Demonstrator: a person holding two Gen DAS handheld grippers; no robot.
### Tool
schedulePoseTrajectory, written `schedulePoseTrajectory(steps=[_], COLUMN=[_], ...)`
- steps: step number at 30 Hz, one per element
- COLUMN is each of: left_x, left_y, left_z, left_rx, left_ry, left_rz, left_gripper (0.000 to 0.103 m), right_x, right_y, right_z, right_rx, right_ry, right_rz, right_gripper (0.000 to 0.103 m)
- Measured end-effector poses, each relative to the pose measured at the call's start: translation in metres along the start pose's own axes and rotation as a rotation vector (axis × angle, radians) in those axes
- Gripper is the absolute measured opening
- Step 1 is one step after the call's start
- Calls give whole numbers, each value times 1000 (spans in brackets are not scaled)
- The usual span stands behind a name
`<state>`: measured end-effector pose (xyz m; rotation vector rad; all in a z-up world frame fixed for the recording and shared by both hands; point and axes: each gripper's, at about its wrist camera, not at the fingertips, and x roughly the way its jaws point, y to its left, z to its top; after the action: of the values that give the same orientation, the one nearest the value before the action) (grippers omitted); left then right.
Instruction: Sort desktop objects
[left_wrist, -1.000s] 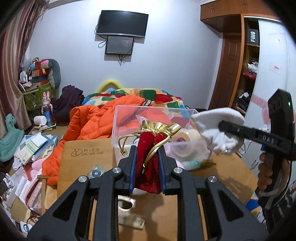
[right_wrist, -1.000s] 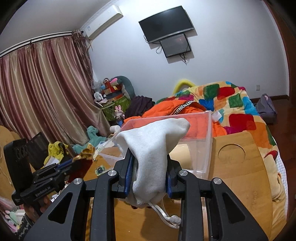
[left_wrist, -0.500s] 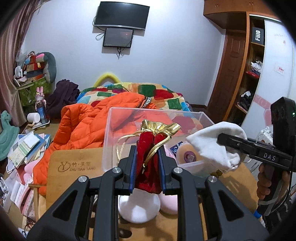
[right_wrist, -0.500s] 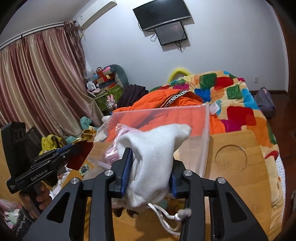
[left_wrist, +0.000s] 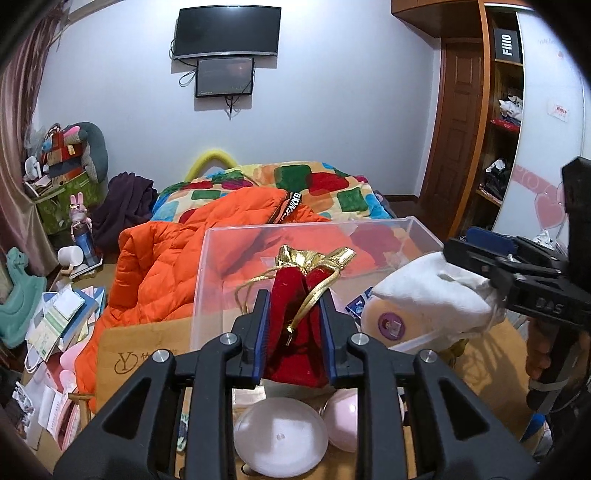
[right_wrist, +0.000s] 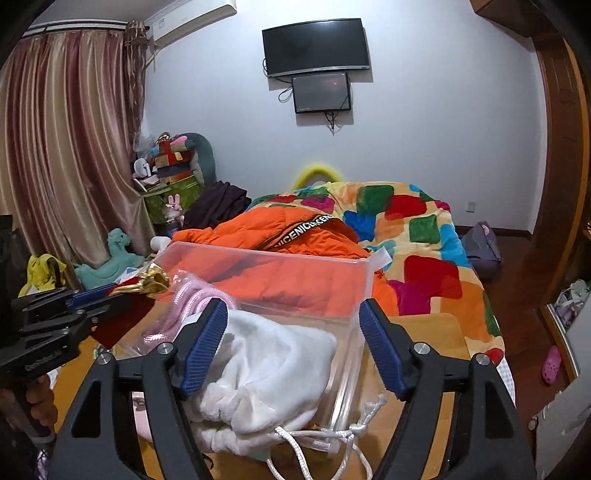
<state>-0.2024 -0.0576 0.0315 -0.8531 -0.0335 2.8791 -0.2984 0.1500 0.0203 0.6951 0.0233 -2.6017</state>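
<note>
Right gripper (right_wrist: 291, 345): jaws opening, blue pads (right_wrist: 205, 343) spread wide. The white drawstring pouch (right_wrist: 266, 373) lies between them; it leans against the left pad and is clear of the right one, so it is released or nearly so. The pouch sags over the near right corner of the clear plastic bin (right_wrist: 280, 258), its mouth and white cord (right_wrist: 354, 428) trailing back over the near rim toward the gripper, its closed end pointing into the bin. Long axis: roughly along the gripper's pointing line, tilted a little to the right.

Left gripper (left_wrist: 293, 325): clamped on the red velvet pouch (left_wrist: 295, 339). The pouch stands upright between the pads, with its gold-trimmed mouth (left_wrist: 314, 256) above the fingertips. It hangs at the bin's near wall (left_wrist: 207, 295), toward the near left corner, not yet over the open top as far as can be judged.

Bin contents, partly seen: a tape roll (left_wrist: 388, 325), pink zip bag (right_wrist: 188, 302).

Relation governing the next move: the bin opening lies straight ahead of and slightly below both grippers. The right one is nearer, already over the rim. The white pouch probably needs only a clear retreat of the pads to slide in, though the cord may snag on the rim. The red pouch wants carrying forward past the near wall before release.

Carrier: wooden table (left_wrist: 147, 332).
</note>
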Motion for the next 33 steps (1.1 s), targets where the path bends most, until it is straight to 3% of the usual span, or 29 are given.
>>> schedulePoseTrajectory(steps=[6,9,14,16,19,29,33], left_x=[-2,-13,-31,-34,-35,-30,-32], left_y=[-5,-10,-19,-22,-26,-9,4], left_z=[7,9,7,6,4,-8,-22], left_rx=[-13,-14,9,23,46,20,-14], left_ry=[-1,-19,-53,-57,-59,-31,14], left_rz=[-16,-30,-27,-32,-22,-6,-65], left_gripper=[25,34,56,61,69,70,71], right_x=[-33,-48,-55,-55,-51,5,21], right_y=[5,13,27,32,28,15,16], right_z=[-1,-6,-27,-34,-35,-13,-8], right_rx=[-34,-76,-125,-158,-154,-105,-98], right_ry=[-44,-46,20,29,41,116,126], right_rz=[46,78,157,131,131,129,118], right_gripper=[71,70,30,26,25,25,25])
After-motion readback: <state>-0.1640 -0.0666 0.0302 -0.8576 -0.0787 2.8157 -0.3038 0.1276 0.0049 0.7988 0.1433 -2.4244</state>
